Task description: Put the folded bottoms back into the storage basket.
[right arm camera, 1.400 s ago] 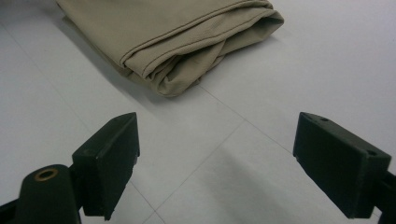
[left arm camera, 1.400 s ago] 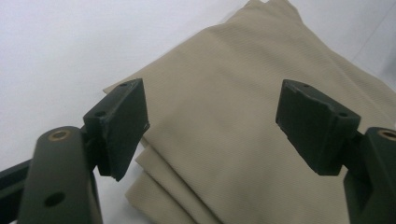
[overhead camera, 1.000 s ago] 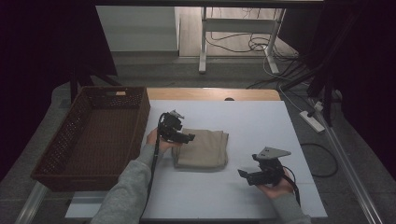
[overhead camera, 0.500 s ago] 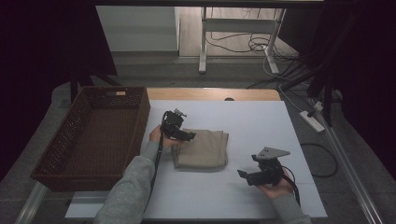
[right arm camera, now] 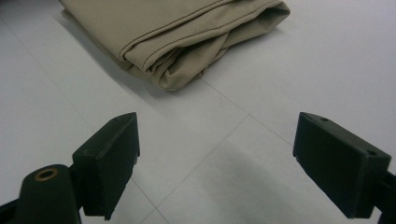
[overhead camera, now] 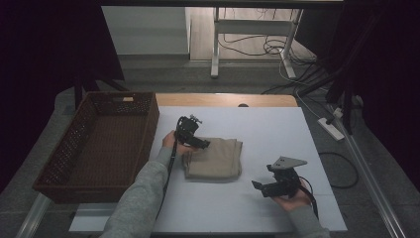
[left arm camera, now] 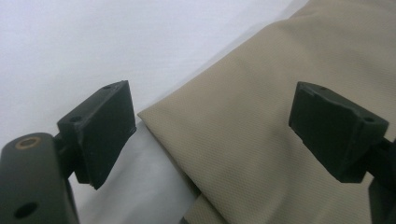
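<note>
Step in hand: I judge I am between grips on the folded beige cloth (overhead camera: 214,158), with my left gripper (overhead camera: 197,144) at its left edge.
Left gripper: my jaws have just been opening and now stand spread wide; in the left gripper view a corner of the cloth (left arm camera: 261,140) lies between and beneath them, but the pads do not press on it.
Right gripper: my right gripper (overhead camera: 267,188) hovers low over the white table (overhead camera: 277,129), jaws spread, nothing between them; in the right gripper view the cloth (right arm camera: 187,32) lies ahead, well apart.
Cloth: folded into a rough rectangle, flat on the table, just right of the basket and apart from it.
Next move: probably lower the left pads over the folded edge and close on all layers, so the fold does not slip open when lifted.
Basket: the brown wicker basket (overhead camera: 74,163) stands at the table's left side; nothing lies inside.
</note>
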The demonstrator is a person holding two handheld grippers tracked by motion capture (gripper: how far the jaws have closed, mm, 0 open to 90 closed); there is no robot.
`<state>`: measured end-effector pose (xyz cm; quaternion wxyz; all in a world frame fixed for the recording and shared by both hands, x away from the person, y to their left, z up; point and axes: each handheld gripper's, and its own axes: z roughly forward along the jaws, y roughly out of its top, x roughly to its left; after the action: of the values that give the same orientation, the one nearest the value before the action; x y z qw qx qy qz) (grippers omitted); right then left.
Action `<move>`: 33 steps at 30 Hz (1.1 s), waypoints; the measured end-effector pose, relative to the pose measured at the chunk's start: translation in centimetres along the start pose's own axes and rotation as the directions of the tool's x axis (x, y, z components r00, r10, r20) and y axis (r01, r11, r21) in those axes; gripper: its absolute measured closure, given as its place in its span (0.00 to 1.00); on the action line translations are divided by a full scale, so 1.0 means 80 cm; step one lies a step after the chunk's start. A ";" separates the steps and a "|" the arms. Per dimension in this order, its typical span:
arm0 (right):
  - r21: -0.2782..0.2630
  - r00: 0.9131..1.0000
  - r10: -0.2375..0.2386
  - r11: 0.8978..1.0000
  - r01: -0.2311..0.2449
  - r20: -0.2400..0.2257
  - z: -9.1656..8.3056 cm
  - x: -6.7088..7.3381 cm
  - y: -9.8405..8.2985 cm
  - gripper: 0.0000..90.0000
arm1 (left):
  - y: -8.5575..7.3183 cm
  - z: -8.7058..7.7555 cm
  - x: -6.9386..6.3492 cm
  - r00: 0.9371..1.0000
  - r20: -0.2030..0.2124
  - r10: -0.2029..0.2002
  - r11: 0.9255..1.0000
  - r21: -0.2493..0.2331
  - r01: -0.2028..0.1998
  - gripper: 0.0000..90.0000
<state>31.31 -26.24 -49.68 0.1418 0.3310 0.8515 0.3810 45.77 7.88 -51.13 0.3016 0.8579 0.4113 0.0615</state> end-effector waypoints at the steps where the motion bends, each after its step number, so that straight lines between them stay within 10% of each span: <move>1: 0.001 1.000 0.000 1.000 0.000 0.000 0.000 0.000 0.000 0.17 | 0.000 0.002 0.001 1.000 0.009 0.001 1.000 0.005 -0.001 0.15; 21: 0.007 1.000 -0.001 1.000 0.001 0.004 0.001 0.000 -0.001 0.17 | -0.004 0.017 0.009 0.998 0.061 -0.004 0.999 0.054 0.001 0.08; 33: 0.010 1.000 -0.003 1.000 0.002 0.007 0.001 0.001 -0.001 0.17 | -0.015 0.006 -0.009 0.988 0.152 0.018 0.999 0.048 -0.026 0.37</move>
<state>31.27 -26.21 -49.78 0.1436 0.3321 0.8534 0.3753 44.63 7.68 -52.13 0.3097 0.8718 0.3793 -0.0108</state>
